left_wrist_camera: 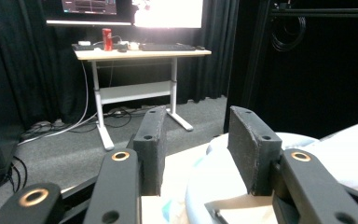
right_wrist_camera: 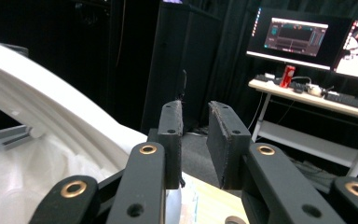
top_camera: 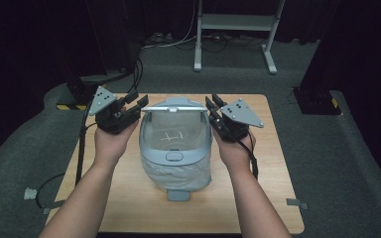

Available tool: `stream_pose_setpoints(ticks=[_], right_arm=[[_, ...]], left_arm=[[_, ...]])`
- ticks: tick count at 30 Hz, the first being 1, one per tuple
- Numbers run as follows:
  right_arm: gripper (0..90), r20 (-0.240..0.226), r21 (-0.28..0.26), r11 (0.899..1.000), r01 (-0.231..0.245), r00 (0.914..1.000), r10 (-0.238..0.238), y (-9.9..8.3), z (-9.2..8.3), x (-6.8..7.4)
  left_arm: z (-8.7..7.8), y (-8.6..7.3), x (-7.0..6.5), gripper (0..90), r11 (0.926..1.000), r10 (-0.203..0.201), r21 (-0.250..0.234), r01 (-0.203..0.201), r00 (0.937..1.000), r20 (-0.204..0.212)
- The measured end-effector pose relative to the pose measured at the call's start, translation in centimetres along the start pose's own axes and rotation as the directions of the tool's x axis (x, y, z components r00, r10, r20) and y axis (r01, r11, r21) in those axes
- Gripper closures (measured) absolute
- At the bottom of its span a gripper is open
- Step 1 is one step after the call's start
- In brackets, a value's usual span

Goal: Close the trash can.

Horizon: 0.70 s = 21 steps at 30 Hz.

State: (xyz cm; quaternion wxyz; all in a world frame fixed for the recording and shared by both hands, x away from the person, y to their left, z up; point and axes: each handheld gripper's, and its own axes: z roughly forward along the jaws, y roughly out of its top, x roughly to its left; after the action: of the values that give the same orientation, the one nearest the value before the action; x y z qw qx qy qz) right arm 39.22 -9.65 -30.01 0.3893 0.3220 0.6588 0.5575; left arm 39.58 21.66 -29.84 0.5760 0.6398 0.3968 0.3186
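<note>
Grey bin (top_camera: 175,148) lined with clear plastic bag (top_camera: 181,173), upright on counter (top_camera: 129,198). Left claw (top_camera: 135,103) and right claw (top_camera: 213,105) flanking rim, both parted, gripping nothing.

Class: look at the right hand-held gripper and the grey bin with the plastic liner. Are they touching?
Cannot tell. In the high view the right hand-held gripper sits right against the bin rim; the right gripper view shows nothing between its jaws, but no plain gap or contact.

The bin (top_camera: 176,148) looks like smooth, matt grey plastic, lined with a thin, crinkled, translucent plastic bag (top_camera: 181,173). The desk (top_camera: 273,163) has a pale wood-grain top with a dull sheen. Both tongs, left (top_camera: 135,103) and right (top_camera: 213,105), are matt black plastic with rough pads (left_wrist_camera: 244,140) and brass-coloured rivets.
</note>
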Motion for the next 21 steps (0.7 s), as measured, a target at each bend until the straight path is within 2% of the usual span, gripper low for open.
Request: stream_pose_setpoints(ticks=[8,14,16,21], right_arm=[[73.5,-0.031,-0.025,0.999,0.024,0.9992,-0.025,-0.1,-1.6,1.2],[67.8,-0.053,-0.010,1.000,-0.004,0.9986,0.003,-0.6,-2.7,1.9],[63.7,-0.058,0.002,1.000,-0.024,0.9980,0.024,-1.1,-3.1,2.0],[58.3,-0.068,0.032,0.998,-0.050,0.9964,0.052,-1.9,-3.3,2.1]], left_arm=[[-1.4,-0.9,-0.8,53.4,0.9999,-0.010,-0.010,0.010,0.9999,0.008],[-2.4,-1.6,-1.7,43.8,1.0000,-0.002,-0.005,0.002,1.0000,0.004],[-2.9,-1.9,-2.1,41.2,0.9999,-0.002,0.012,0.002,0.9999,0.011],[-3.3,-2.8,-2.6,38.1,0.9994,0.002,0.034,-0.002,0.9999,0.015]])
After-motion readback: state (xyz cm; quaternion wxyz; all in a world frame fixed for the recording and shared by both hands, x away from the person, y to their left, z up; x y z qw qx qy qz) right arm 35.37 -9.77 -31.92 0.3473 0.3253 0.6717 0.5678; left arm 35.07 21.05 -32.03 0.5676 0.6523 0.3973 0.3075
